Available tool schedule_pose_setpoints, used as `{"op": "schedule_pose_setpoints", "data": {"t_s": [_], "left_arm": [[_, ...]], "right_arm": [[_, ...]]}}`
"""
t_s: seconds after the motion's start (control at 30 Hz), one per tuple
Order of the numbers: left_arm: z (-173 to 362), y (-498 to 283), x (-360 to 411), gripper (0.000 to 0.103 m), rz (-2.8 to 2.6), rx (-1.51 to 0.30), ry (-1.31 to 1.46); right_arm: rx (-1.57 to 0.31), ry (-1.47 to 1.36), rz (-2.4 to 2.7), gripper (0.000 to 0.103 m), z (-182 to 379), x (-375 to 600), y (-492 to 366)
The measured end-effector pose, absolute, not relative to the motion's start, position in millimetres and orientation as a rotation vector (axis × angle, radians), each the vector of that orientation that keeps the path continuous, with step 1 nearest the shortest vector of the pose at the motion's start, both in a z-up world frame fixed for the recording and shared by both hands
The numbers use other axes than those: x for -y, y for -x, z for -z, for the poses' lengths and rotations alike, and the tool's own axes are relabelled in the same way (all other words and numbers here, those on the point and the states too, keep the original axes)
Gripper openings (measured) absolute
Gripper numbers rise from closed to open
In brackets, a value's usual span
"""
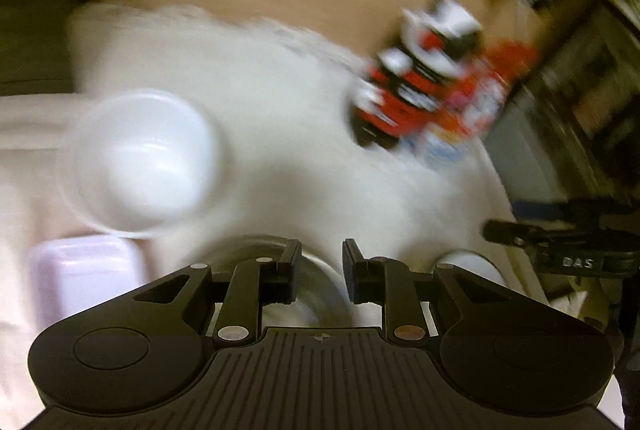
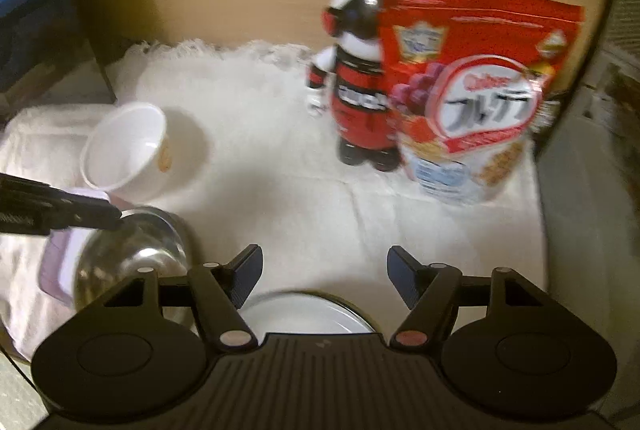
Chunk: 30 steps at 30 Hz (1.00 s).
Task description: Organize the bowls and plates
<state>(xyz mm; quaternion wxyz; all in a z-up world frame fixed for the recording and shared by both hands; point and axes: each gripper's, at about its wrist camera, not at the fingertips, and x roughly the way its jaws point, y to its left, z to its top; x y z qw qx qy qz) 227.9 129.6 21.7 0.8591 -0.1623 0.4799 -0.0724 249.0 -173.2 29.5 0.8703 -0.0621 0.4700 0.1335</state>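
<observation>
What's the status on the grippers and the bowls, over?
Left gripper narrow on glass bowl rim, grip unclear. Right gripper open, empty, above white plate. White bowl tilted. Cereal bag clear.

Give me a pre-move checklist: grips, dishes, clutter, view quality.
1. Right hand-held gripper open and empty: ok.
2. Left hand-held gripper on the clear bowl: ok, it looks clamped on the rim.
3. White plate lying flat below the right hand-held gripper: cannot tell, mostly hidden.
4. White bowl upright: not ok, it tilts beside the lavender container.
5. Cereal bag and toy figure clear of both grippers: ok, both upright at the back.
6. Left wrist view sharp: not ok, blurred.
</observation>
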Motion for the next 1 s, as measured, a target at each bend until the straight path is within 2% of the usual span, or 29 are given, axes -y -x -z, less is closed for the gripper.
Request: {"op": "schedule_pose_setpoints", "data": {"t_s": [0.13,0.3,0.67,0.8,0.87,1.0], "left_arm": [[-15.1,-209.7,-199.7,0.024,-0.005,-0.961,0.384],[-7.0,-208.9,-269.7,0.024,-0.117,-0.905,0.452],[56.5,-268.9,-286.7,0.026,-0.171,-1.002,0.46],[73.7,-282.8,-291.9,0.028,-0.249,-1.018,0.444],[85.6,-290.1,-296.1,0.033,-0.248,-1.039,0.469],[104.1,-298.0,-294.2,0.031,-0.24,-1.101,0.49]], "right_arm": [[-0.97,0.086,-0.261,0.08,-31.8,148.8,-270.2],[-0.976,0.054,-0.347,0.08,-32.1,105.8,-297.5],[-1.137,0.029,-0.383,0.079,47.9,-26.9,-357.7],[-1.222,-0.005,-0.382,0.065,80.5,-46.7,-370.3],[-1.256,-0.035,-0.376,0.058,96.7,-51.7,-376.0],[-1.316,-0.015,-0.363,0.032,119.5,-57.2,-382.2]]}}
